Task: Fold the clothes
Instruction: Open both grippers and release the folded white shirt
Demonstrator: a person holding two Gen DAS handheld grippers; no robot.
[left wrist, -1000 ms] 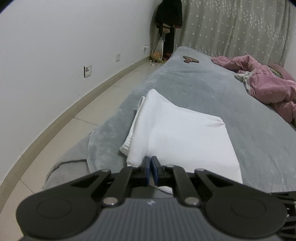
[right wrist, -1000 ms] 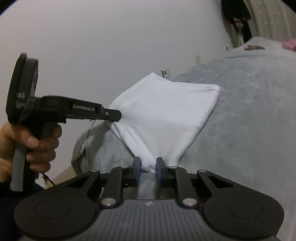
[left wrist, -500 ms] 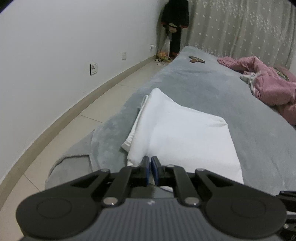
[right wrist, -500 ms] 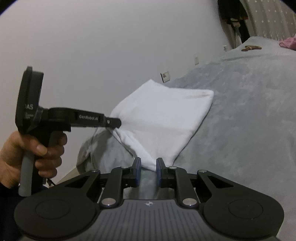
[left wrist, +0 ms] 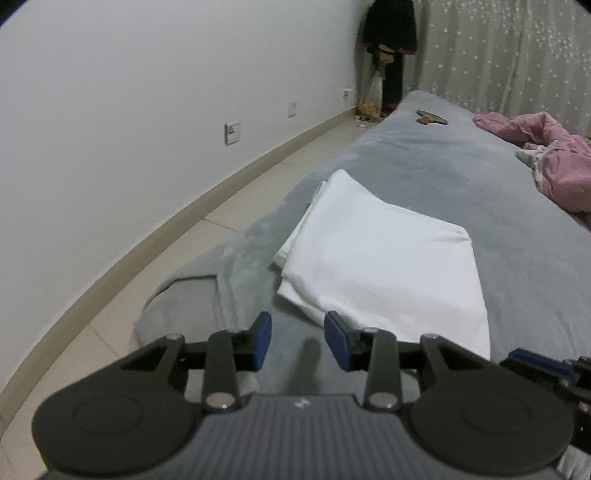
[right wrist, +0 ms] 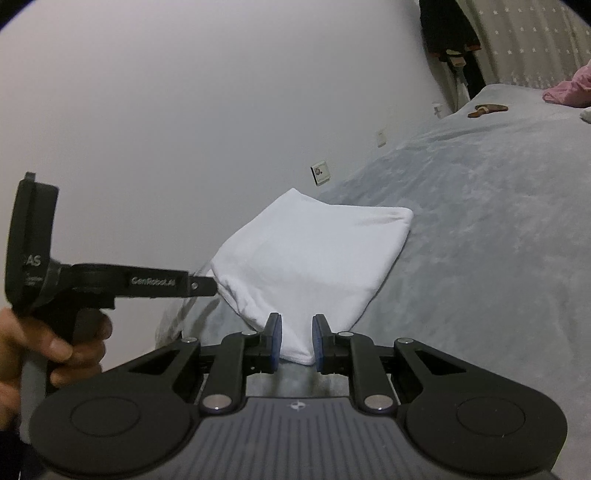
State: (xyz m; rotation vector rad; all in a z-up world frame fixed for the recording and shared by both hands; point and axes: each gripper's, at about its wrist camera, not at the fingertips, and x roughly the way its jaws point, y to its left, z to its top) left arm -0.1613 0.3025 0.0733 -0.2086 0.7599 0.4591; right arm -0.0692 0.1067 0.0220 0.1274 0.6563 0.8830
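A folded white garment (left wrist: 384, 258) lies on the grey blanket (left wrist: 443, 173) near the bed's left edge. In the left wrist view my left gripper (left wrist: 298, 339) hovers just short of the garment's near left corner. Its jaws are opening, and only blanket shows between them. From the right wrist view the left gripper (right wrist: 207, 286) points at the garment's left edge, held by a hand (right wrist: 55, 343). My right gripper (right wrist: 297, 343) is shut on the near corner of the white garment (right wrist: 314, 258), which fills the gap between its blue pads.
A pink heap of clothes (left wrist: 546, 162) lies at the far right of the bed, with a small brown object (left wrist: 430, 118) at the far end. The floor (left wrist: 155, 258) and white wall run along the bed's left side. Dark clothes (left wrist: 389, 33) hang in the corner by the curtain.
My left gripper has opened and let go of the garment's corner, then drawn back a little from it. The right gripper keeps its hold on the other corner.
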